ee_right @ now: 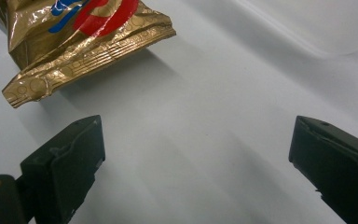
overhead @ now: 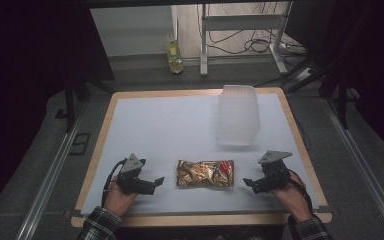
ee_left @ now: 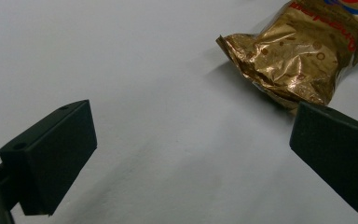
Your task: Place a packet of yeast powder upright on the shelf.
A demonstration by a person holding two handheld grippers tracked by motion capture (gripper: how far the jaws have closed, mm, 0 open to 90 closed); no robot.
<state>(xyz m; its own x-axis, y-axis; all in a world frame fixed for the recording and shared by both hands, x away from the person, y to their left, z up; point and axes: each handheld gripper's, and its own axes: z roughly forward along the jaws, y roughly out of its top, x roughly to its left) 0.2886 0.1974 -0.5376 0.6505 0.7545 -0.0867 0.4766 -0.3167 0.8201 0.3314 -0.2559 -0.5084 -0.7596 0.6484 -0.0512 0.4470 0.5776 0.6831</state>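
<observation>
A gold foil snack bag [overhead: 205, 173] with red and blue print lies flat on the white sheet near the table's front, between my two grippers. My left gripper [overhead: 155, 183] rests on the sheet just left of the bag, open, with nothing between its black jaws. In the left gripper view the bag's crimped end [ee_left: 289, 56] lies ahead and to the right of the left gripper [ee_left: 193, 154]. My right gripper [overhead: 249, 184] sits right of the bag, open and empty. The right gripper view has the bag's other end [ee_right: 81, 42] at upper left, beyond the right gripper [ee_right: 196, 158].
A translucent plastic container [overhead: 237, 115] stands at the back right of the white sheet [overhead: 160, 125]; its edge [ee_right: 317, 28] appears in the right gripper view. The wooden table rim [overhead: 190, 93] frames the sheet. A yellow-green bottle [overhead: 174, 56] and desk legs stand on the floor beyond.
</observation>
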